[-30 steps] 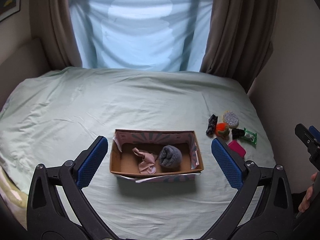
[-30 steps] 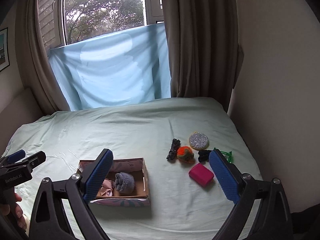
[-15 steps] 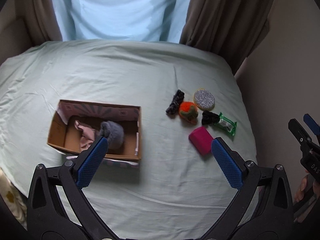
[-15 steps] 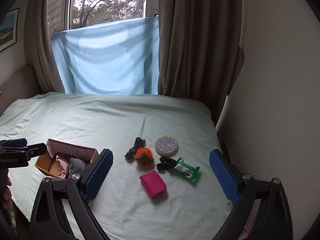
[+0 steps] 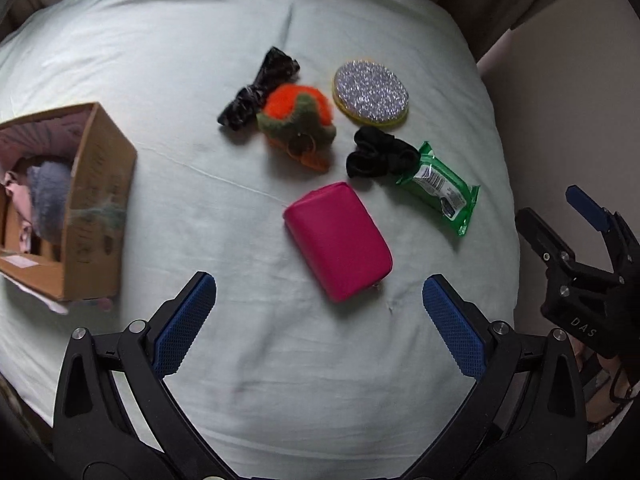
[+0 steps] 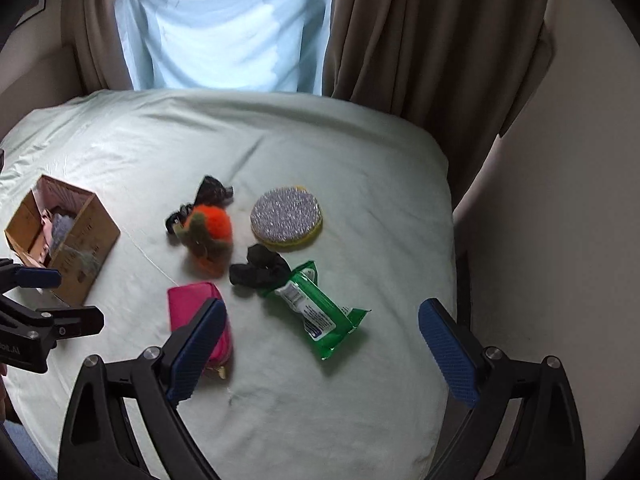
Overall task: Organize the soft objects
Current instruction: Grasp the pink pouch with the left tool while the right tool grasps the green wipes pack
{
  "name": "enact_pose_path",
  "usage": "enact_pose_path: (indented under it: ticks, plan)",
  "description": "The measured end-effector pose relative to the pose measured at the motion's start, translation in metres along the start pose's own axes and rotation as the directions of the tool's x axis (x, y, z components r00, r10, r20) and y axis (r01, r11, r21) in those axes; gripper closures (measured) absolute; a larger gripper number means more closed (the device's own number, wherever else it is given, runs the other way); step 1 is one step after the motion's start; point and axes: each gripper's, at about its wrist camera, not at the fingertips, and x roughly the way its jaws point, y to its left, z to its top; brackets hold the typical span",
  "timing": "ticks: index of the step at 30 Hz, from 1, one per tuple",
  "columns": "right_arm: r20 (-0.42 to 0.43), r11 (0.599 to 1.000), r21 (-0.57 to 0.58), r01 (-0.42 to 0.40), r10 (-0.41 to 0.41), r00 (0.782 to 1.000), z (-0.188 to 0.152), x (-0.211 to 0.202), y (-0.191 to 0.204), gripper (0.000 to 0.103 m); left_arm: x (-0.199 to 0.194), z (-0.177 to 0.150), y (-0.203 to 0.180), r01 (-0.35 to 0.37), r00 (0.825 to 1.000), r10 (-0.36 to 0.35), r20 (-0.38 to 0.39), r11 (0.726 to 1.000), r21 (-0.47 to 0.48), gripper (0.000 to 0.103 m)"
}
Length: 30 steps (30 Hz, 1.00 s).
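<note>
our left gripper (image 5: 319, 300) hangs over the soft magenta rectangular pouch (image 5: 338, 240), fingers spread wide and empty. we should straddle its narrow sides, then squeeze gently. our right gripper (image 6: 320, 338) is equally wide and empty.

The left black two-finger gripper with blue ribbed pads (image 5: 319, 300) hangs with its jaws spread wide and nothing between them. The right black two-finger gripper with blue ribbed pads (image 6: 322, 328) is equally wide apart and empty. A hand (image 5: 612, 376) grips the right gripper's handle at the frame edge.
</note>
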Motion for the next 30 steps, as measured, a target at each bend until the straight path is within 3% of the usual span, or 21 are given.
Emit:
enact_pose_path:
  ticks: [7, 14, 20, 25, 30]
  plan:
    - [-0.134, 0.988, -0.120, -0.102, 0.086, 0.987, -0.016, 0.102, -0.019, 0.007, 0.081, 0.022, -0.015, -0.011, 0.995, 0.003, -0.096, 0.997, -0.078, 0.000]
    - [-0.220, 0.935, -0.292, -0.200, 0.138, 0.966, -0.017, 0.160, -0.012, 0.009, 0.131, 0.024, -0.021, -0.060, 0.983, 0.036, -0.179, 0.990, -0.130, 0.002]
    - [-0.275, 0.888, -0.360, -0.286, 0.191, 0.942, -0.018, 0.185, 0.002, 0.043, 0.139, 0.017, -0.021, -0.097, 0.981, 0.075, -0.177, 0.988, -0.120, 0.009]
    - [-0.271, 0.882, -0.351, -0.315, 0.226, 0.936, -0.020, 0.185, 0.004, 0.056, 0.133, 0.011, -0.023, -0.084, 0.984, 0.067, -0.163, 0.992, -0.099, 0.027]
    - [-0.279, 0.882, -0.359, -0.305, 0.210, 0.937, -0.023, 0.179, 0.010, 0.068, 0.120, 0.011, -0.014, -0.033, 0.988, 0.013, -0.152, 0.991, -0.132, 0.039]
